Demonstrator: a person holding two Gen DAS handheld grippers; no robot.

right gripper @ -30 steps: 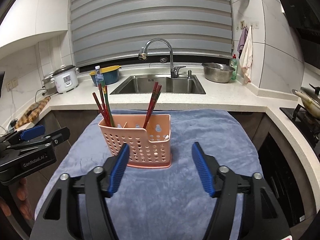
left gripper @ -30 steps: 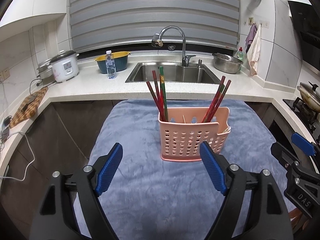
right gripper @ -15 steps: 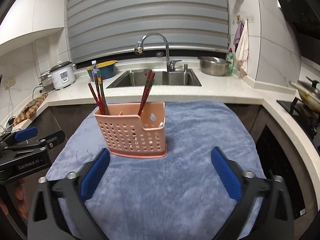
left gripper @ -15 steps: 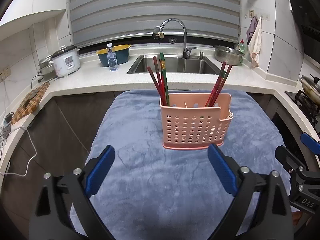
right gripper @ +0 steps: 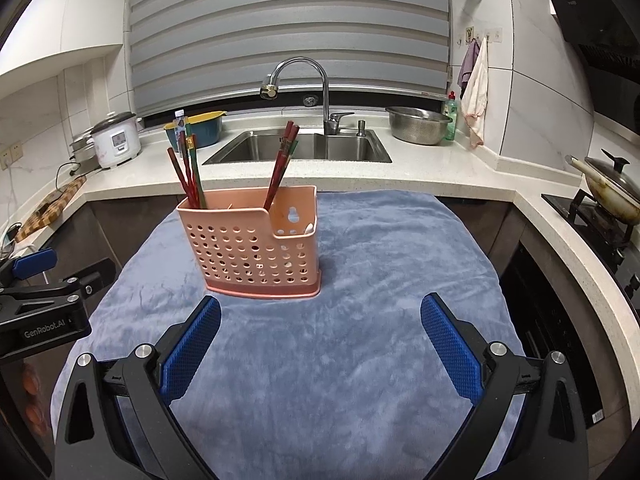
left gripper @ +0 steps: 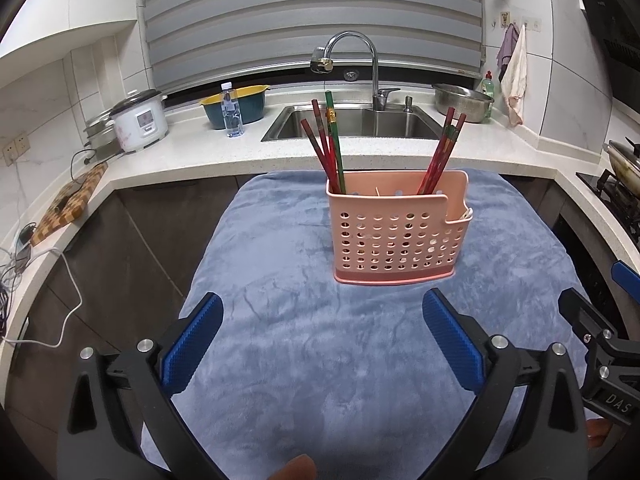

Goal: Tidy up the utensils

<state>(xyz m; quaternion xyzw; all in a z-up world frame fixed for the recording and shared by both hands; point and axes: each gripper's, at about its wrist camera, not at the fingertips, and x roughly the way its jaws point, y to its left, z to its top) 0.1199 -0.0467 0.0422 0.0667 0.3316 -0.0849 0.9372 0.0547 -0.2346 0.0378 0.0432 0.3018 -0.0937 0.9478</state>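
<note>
A pink perforated utensil basket point(left gripper: 394, 236) stands upright on a blue towel point(left gripper: 320, 380). Red and green chopsticks point(left gripper: 330, 148) lean in its left compartment, and more red chopsticks point(left gripper: 442, 156) lean further right. My left gripper point(left gripper: 320, 300) hovers over the towel just short of the basket, its jaws opening with nothing between them. In the right wrist view the basket point(right gripper: 256, 248) sits ahead and to the left. My right gripper point(right gripper: 320, 301) is open wide and empty above the towel point(right gripper: 380, 260). Each gripper shows at the edge of the other's view.
Behind the towel runs a white counter with a steel sink point(left gripper: 352, 122) and faucet point(left gripper: 360, 60). A rice cooker point(left gripper: 138, 120), blue bowl point(left gripper: 236, 106), water bottle point(left gripper: 232, 112) and cutting board point(left gripper: 70, 204) are to the left. A steel colander point(right gripper: 418, 124) and a lidded pan point(right gripper: 612, 188) are to the right.
Both grippers' jaws have spread wider apart. The basket and chopsticks have not moved.
</note>
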